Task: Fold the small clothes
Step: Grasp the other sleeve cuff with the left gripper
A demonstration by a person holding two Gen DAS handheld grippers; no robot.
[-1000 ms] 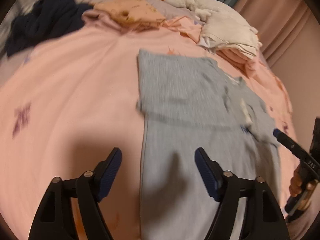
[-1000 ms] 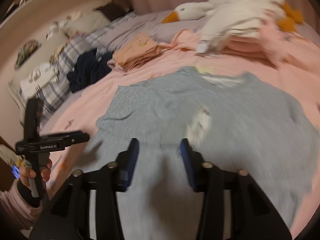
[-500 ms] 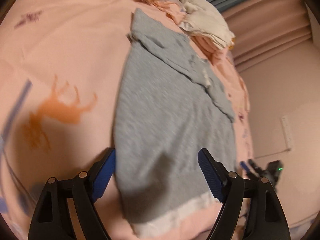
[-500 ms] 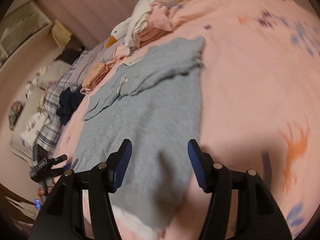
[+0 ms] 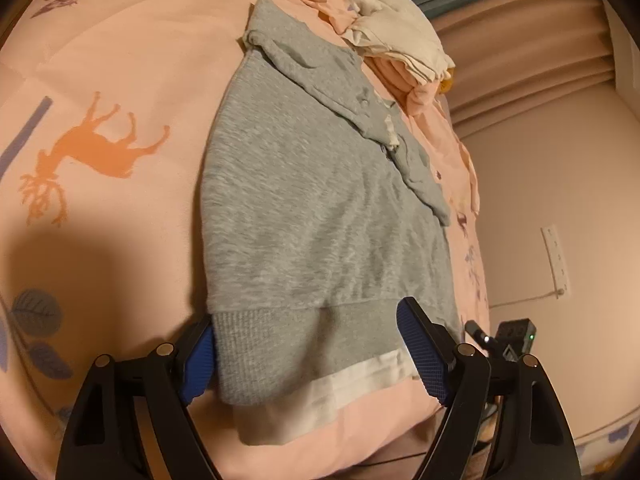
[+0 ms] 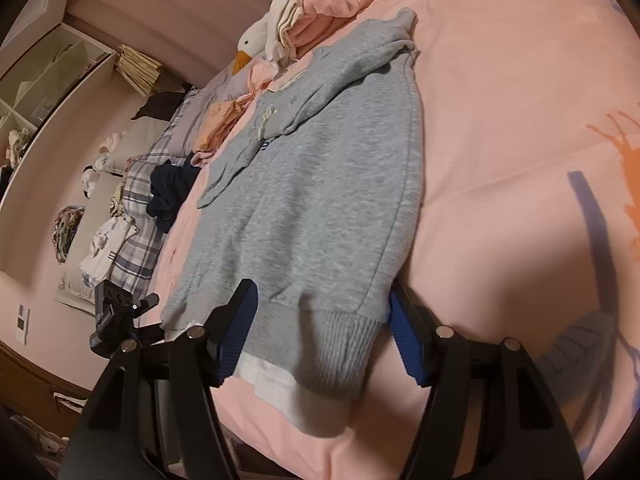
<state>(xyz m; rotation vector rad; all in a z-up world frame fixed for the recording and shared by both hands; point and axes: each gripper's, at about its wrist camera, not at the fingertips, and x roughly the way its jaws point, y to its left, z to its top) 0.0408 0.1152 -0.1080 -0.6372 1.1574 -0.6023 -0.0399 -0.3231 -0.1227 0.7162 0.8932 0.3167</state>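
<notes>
A grey sweatshirt (image 5: 316, 208) lies flat on the pink bedspread (image 5: 112, 64), sleeves folded across its chest, its ribbed hem with a white under-layer hanging over the bed's near edge. My left gripper (image 5: 308, 354) is open, its jaws straddling the hem's left corner. My right gripper (image 6: 324, 336) is open, its jaws straddling the hem's right corner of the sweatshirt (image 6: 320, 184). Each gripper shows in the other's view: the right one in the left wrist view (image 5: 508, 336) and the left one in the right wrist view (image 6: 120, 312).
A goose plush (image 6: 256, 36) and stacked folded clothes (image 5: 400, 40) lie at the bed's far end. A dark garment (image 6: 172, 188), an orange folded pile (image 6: 220, 120) and plaid pillows (image 6: 132, 248) lie along one side. A wall (image 5: 560, 200) stands beyond the bed.
Both grippers have dropped from above the sweatshirt's body to its hem at the bed's near edge. They now straddle the two hem corners. Both stay open.
</notes>
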